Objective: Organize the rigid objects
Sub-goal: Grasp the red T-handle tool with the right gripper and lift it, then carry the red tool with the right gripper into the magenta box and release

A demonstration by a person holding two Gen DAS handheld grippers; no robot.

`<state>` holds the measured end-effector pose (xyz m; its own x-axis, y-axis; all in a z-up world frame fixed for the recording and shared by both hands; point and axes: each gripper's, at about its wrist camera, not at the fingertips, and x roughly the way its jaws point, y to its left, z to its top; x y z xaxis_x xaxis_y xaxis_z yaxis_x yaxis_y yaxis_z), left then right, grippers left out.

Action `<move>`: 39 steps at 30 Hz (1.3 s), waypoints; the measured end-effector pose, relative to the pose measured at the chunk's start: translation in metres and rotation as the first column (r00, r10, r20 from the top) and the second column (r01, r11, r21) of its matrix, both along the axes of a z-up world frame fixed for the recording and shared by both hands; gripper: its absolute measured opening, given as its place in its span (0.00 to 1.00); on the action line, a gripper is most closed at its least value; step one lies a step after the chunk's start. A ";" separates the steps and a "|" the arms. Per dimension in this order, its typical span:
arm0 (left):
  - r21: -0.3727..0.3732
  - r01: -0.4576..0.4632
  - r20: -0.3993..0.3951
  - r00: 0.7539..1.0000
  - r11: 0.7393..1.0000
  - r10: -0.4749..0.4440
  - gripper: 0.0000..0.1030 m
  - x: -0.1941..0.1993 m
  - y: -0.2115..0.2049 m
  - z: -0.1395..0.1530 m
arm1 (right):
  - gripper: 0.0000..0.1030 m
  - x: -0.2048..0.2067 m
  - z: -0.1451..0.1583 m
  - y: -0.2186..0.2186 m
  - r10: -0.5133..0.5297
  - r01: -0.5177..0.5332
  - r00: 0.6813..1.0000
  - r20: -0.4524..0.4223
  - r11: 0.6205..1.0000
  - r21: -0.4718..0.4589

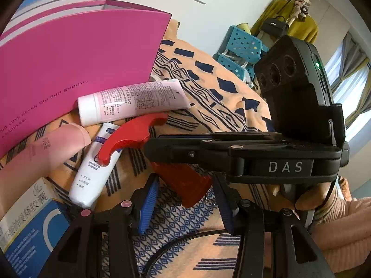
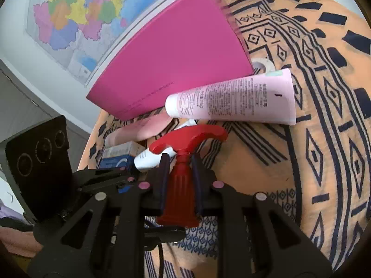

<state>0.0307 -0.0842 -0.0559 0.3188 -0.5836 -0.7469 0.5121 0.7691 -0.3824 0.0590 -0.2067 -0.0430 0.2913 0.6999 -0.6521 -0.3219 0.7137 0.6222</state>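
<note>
My right gripper (image 2: 179, 162) is shut on the neck of a red spray-trigger head (image 2: 185, 148) and holds it above the patterned cloth. In the left wrist view the same red spray head (image 1: 129, 136) hangs in front of my open left gripper (image 1: 183, 206), whose blue pads stand either side of its red collar (image 1: 185, 185) without touching. The right gripper's black body (image 1: 243, 157) crosses that view. A pink tube (image 2: 234, 102) lies beside a magenta box (image 2: 171, 55). A white tube (image 1: 92, 169), a pale pink tube (image 1: 34, 157) and a blue-white carton (image 1: 25, 229) lie near.
An orange cloth with dark patterns (image 2: 324, 115) covers the surface. A tape roll (image 2: 262, 66) sits behind the pink tube. Blue perforated baskets (image 1: 243, 46) and hanging clothes (image 1: 287, 20) stand beyond the surface. A map (image 2: 81, 11) hangs on the wall.
</note>
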 end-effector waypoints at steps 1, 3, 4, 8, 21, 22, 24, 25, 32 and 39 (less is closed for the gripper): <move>0.007 0.000 0.005 1.000 1.000 0.000 0.47 -0.001 -0.001 -0.001 | 0.25 0.001 -0.002 0.002 0.016 -0.016 1.000 -0.011 1.000 -0.019; 0.020 -0.005 0.011 1.000 1.000 0.004 0.47 -0.001 -0.001 -0.001 | 0.27 0.003 -0.004 0.008 0.043 -0.044 0.999 -0.017 0.998 -0.043; 0.021 -0.006 0.012 1.000 1.000 0.005 0.47 0.000 -0.001 -0.001 | 0.28 0.003 -0.006 0.011 0.064 -0.064 0.998 -0.013 0.996 -0.060; 0.019 -0.012 0.012 1.000 1.000 0.012 0.46 0.002 0.001 0.001 | 0.27 0.007 -0.005 0.016 0.083 -0.082 0.997 0.009 0.993 -0.080; -0.020 0.021 0.101 0.995 1.000 -0.019 0.46 -0.011 -0.001 0.037 | 0.25 -0.008 0.037 -0.008 0.037 -0.037 0.989 0.146 0.999 -0.009; -0.018 0.019 0.117 0.993 1.000 -0.017 0.46 -0.011 -0.001 0.042 | 0.25 -0.007 0.043 -0.010 0.032 -0.032 0.986 0.164 0.999 -0.004; -0.019 0.012 0.145 0.989 1.000 -0.009 0.46 -0.010 0.001 0.051 | 0.25 -0.006 0.055 -0.010 0.029 -0.031 0.980 0.196 1.000 0.006; -0.017 0.007 0.163 0.987 1.000 -0.004 0.46 -0.009 0.002 0.057 | 0.25 -0.004 0.062 -0.010 0.027 -0.030 0.976 0.214 0.999 0.012; -0.031 -0.047 0.260 0.964 0.998 0.053 0.46 0.015 0.014 0.099 | 0.25 0.022 0.101 0.001 0.017 -0.034 0.945 0.327 0.998 0.046; -0.053 -0.126 0.281 0.950 0.991 0.136 0.46 0.058 0.027 0.123 | 0.25 0.058 0.131 0.016 0.016 -0.038 0.910 0.415 0.998 0.045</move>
<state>0.0882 -0.0576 0.0674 0.5896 -0.5463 -0.5950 0.4990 0.8256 -0.2636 0.1174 -0.1908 0.0881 0.5081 0.7405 -0.4399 -0.5773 0.6718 0.4641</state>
